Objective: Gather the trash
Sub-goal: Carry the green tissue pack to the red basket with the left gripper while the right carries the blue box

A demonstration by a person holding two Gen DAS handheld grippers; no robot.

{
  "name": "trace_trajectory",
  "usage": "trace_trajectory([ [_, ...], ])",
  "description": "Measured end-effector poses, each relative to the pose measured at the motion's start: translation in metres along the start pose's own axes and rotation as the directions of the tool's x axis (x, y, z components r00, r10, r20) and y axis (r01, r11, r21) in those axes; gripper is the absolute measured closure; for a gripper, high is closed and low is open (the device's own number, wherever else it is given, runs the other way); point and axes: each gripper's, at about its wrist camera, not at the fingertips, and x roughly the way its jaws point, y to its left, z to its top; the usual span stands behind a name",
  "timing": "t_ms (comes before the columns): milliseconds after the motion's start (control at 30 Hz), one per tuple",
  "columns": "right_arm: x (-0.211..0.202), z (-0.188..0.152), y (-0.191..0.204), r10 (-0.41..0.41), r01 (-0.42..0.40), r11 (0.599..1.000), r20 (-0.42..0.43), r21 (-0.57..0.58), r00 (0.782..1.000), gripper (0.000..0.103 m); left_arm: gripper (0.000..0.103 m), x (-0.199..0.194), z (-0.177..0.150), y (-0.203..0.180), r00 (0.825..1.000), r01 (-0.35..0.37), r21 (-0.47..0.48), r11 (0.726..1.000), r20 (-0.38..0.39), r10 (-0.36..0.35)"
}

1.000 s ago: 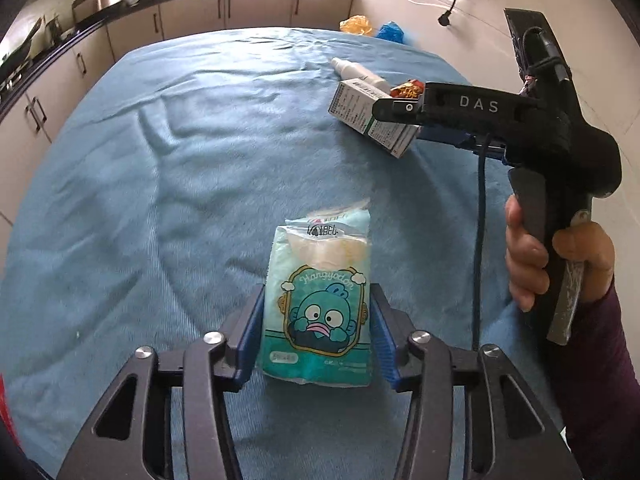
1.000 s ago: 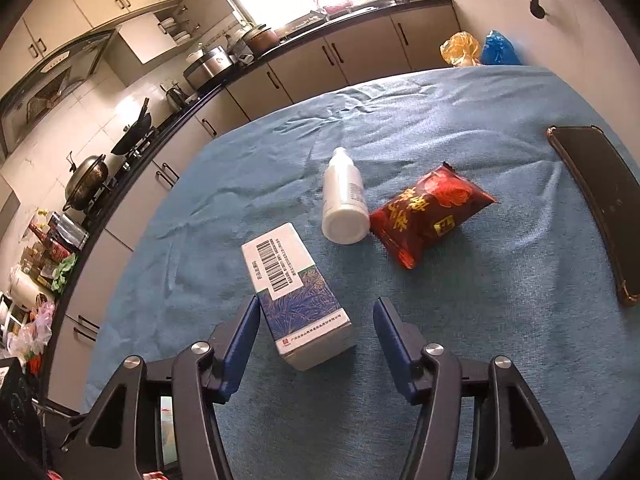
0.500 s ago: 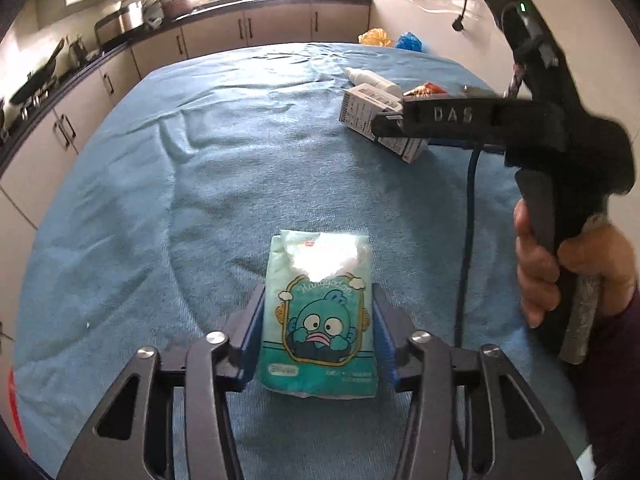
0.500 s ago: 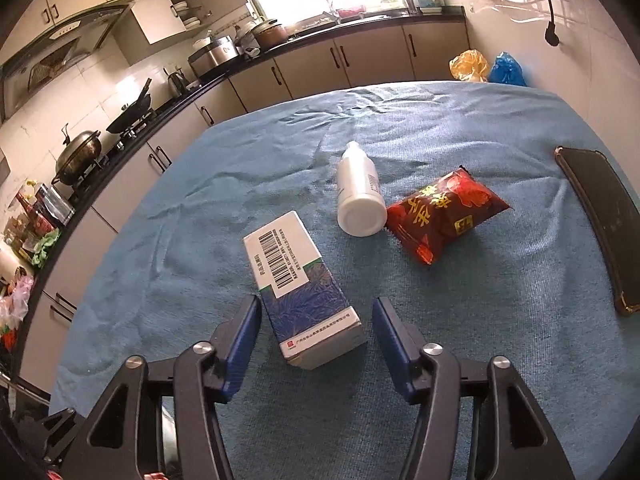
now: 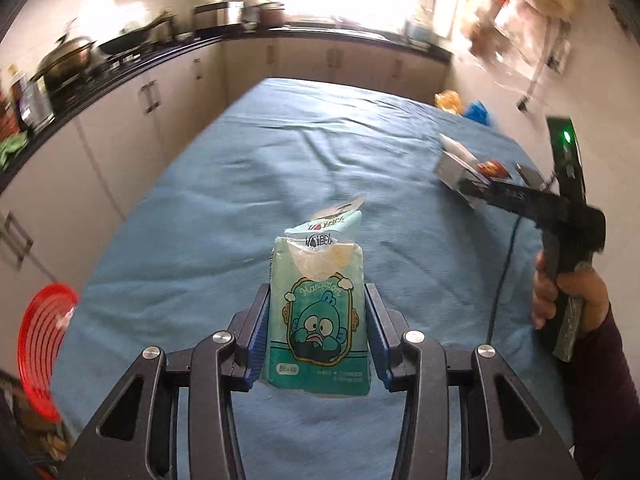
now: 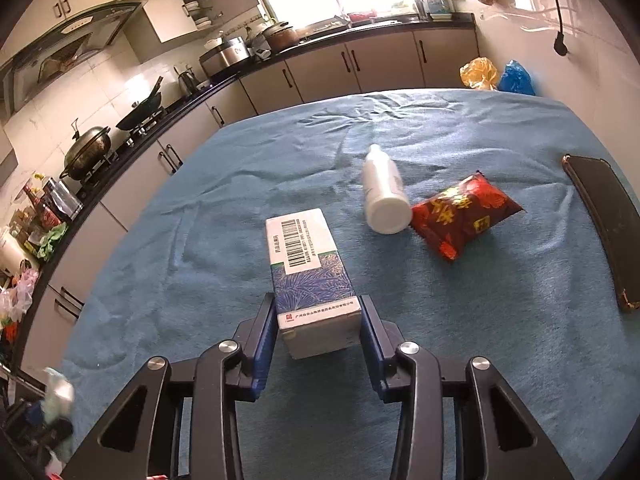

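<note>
My left gripper [image 5: 316,332] is shut on a teal tissue pack [image 5: 318,320] with a cartoon fish and holds it above the blue cloth. My right gripper [image 6: 319,326] is shut on the near end of a blue and white carton [image 6: 310,268] that lies on the cloth. The right gripper also shows at the right of the left wrist view [image 5: 472,190], its tips at the carton [image 5: 452,172]. A white bottle [image 6: 384,196] lies on its side behind the carton. A red snack bag [image 6: 464,214] lies beside the bottle.
A red basket [image 5: 40,348] sits low at the left, beside the table [image 5: 280,168]. A black phone [image 6: 604,220] lies at the table's right edge. Kitchen cabinets and a stove with pans line the left and far walls. Yellow and blue bags [image 6: 496,74] sit beyond the far corner.
My left gripper has lifted the tissue pack off the cloth and tilted up. My right gripper has moved forward and closed its fingers on the carton.
</note>
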Motion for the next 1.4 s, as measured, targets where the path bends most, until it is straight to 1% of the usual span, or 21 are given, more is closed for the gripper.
trace_trajectory([
  [133,0.000,-0.005,0.015,-0.002,0.001,1.000,-0.013,-0.016,1.000,0.061,0.061,-0.012,-0.008,0.026,0.995,-0.092,-0.033,0.995,0.038,0.093],
  [233,-0.001,-0.008,0.026,-0.004,0.004,1.000,-0.027,-0.018,1.000,0.061,0.061,-0.020,-0.012,0.039,0.990,-0.129,-0.037,0.991,0.054,0.131],
  [400,-0.020,-0.021,0.056,0.028,-0.029,0.999,-0.033,-0.040,0.999,0.061,0.061,-0.032,-0.020,0.059,0.990,-0.115,-0.078,0.990,0.067,0.120],
  [600,-0.049,-0.049,0.096,0.066,-0.068,0.993,-0.028,-0.095,0.997,0.062,0.061,-0.046,-0.032,0.073,0.992,-0.089,-0.105,0.991,0.076,0.097],
  [767,-0.069,-0.069,0.127,0.122,-0.124,0.986,-0.025,-0.111,0.992,0.062,0.061,-0.058,-0.041,0.086,0.991,-0.083,-0.124,0.989,0.090,0.095],
  [867,-0.074,-0.082,0.145,0.153,-0.155,0.980,-0.028,-0.124,0.988,0.062,0.061,-0.065,-0.044,0.096,0.991,-0.089,-0.143,0.986,0.091,0.102],
  [1067,-0.073,-0.102,0.176,0.184,-0.188,0.968,-0.037,-0.168,0.982,0.061,0.061,-0.074,-0.050,0.118,0.988,-0.104,-0.191,0.976,0.090,0.122],
  [1400,-0.067,-0.112,0.201,0.234,-0.241,0.955,-0.059,-0.171,0.970,0.061,0.061,-0.076,-0.056,0.151,0.986,-0.131,-0.255,0.958,0.069,0.153],
])
